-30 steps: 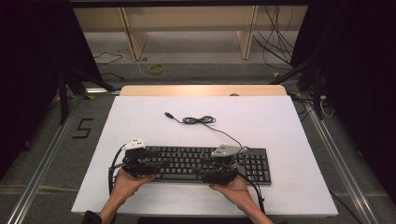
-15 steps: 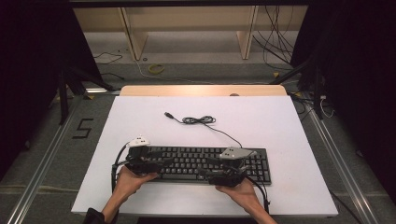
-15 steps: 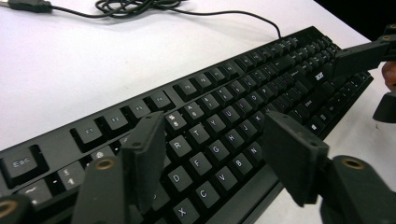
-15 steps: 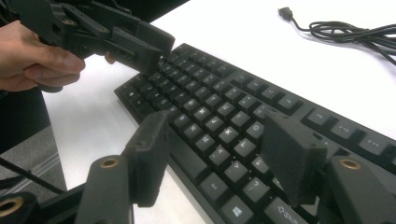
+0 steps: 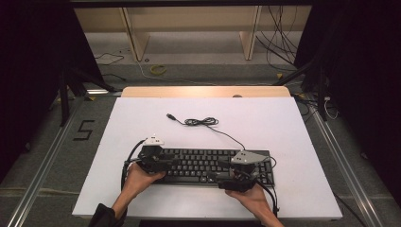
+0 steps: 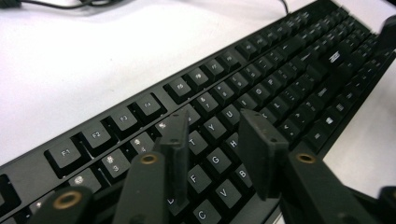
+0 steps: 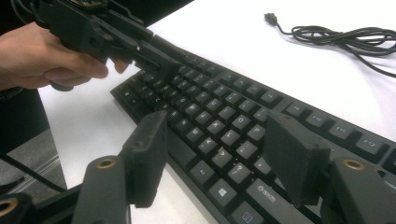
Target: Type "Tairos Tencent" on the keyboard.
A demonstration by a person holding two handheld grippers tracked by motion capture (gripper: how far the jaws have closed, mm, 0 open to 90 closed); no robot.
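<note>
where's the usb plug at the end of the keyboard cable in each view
High view: the usb plug lies on the white table, above centre, beyond the keyboard.
Left gripper view: not in it.
Right gripper view: the plug sits at the top, right of centre.
Shared landmark: the coiled cable beside the plug.

The scene is being viewed from above the near edge, looking forward and down over the whole white table (image 5: 283,123). The left gripper view is being taken low and very close over the keyboard (image 6: 261,88), facing right along its keys. The right gripper view is being taken equally close, facing left. The keyboard is being shared by all three views.
</note>
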